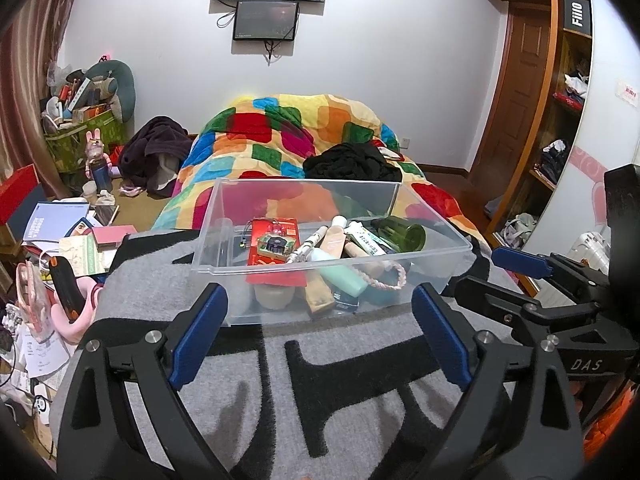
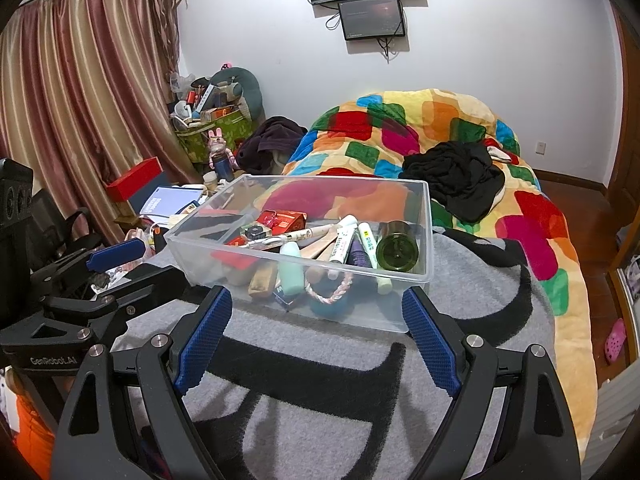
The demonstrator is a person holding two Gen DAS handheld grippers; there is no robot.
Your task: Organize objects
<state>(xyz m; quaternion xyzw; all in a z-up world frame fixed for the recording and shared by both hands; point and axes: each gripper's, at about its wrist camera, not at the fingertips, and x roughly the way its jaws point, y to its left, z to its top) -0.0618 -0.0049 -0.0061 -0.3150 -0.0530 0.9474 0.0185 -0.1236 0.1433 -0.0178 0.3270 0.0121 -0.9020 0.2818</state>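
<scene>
Two grippers were in view, both held short of a clear plastic bin [image 1: 332, 240] that stood on a grey blanket [image 1: 360, 380] with broad black markings, spread over the foot of a bed. The left gripper [image 1: 320, 332] had its blue-padded jaws spread wide, nothing between them, and its tips stood just before the bin's near wall without touching it. The right gripper [image 2: 316, 336] was likewise released and empty, its pads flanking the near edge of the bin [image 2: 416, 240] from its own side. Each gripper appeared at the edge of the other's view, side by side and apart.

All task items seen lay inside the bin. A green glass bottle [image 1: 400, 234] lay on its side toward the right wall. Beside it lay several tubes, among them a white tube with green print [image 1: 366, 242]. A mint-coloured bottle [image 1: 344, 276] lay near the middle, over a tan wooden block [image 1: 318, 294]. A pink-and-white braided loop [image 1: 390, 276] rested at the near right. A red card [image 1: 276, 252] with a small circuit board [image 1: 276, 245] on it lay toward the left. The left part of the bin was largely bare.

Beyond the bin, a multicoloured quilt [image 1: 280, 132] covered the bed, with a black garment [image 1: 352, 164] heaped on it. Books and papers [image 1: 56, 220] cluttered the area to the left.
</scene>
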